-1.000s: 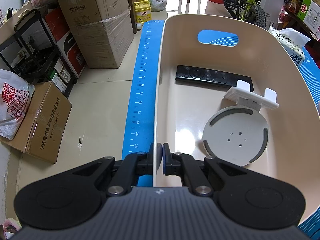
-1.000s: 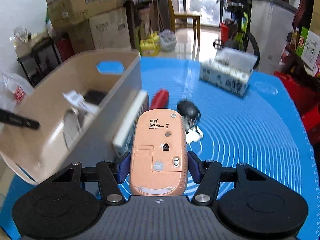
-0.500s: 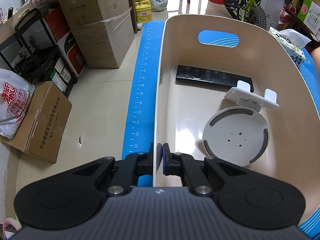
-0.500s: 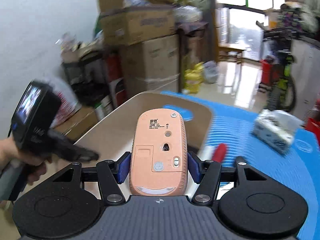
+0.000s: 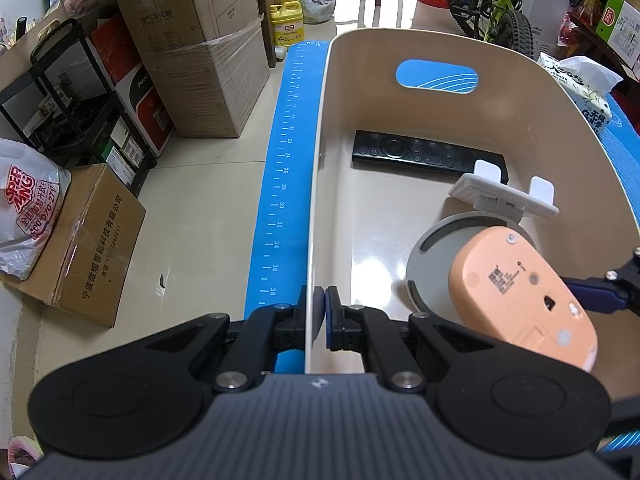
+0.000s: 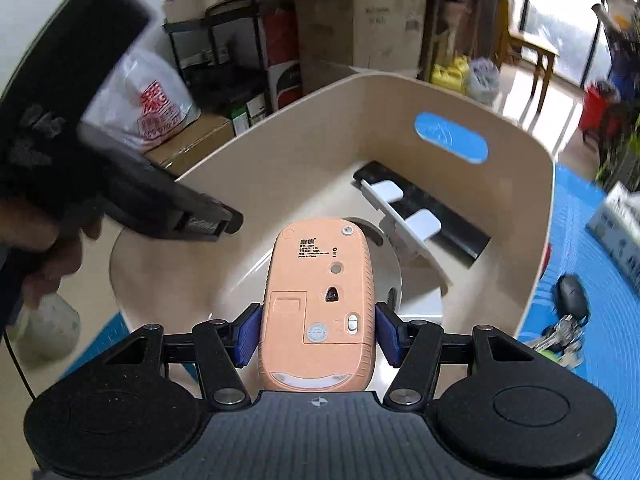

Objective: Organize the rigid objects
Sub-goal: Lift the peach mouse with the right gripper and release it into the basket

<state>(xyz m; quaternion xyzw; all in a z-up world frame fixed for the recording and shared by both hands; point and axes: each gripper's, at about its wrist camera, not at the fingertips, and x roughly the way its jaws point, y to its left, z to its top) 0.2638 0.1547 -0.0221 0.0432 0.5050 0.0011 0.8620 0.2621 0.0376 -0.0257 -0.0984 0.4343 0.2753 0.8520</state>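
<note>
My left gripper [image 5: 320, 314] is clamped on the near rim of the beige bin [image 5: 520, 80], pads pinching the wall. My right gripper [image 6: 318, 334] grips the peach mouse [image 6: 318, 288] by its sides, underside up, over the bin's inside, above the round white stand [image 5: 430, 264]. Further back lies the black remote [image 5: 424, 154] by the far wall w/ the handle slot

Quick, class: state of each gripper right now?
Left gripper: shut on the bin wall.
Right gripper: shut on the orange mouse.
</note>
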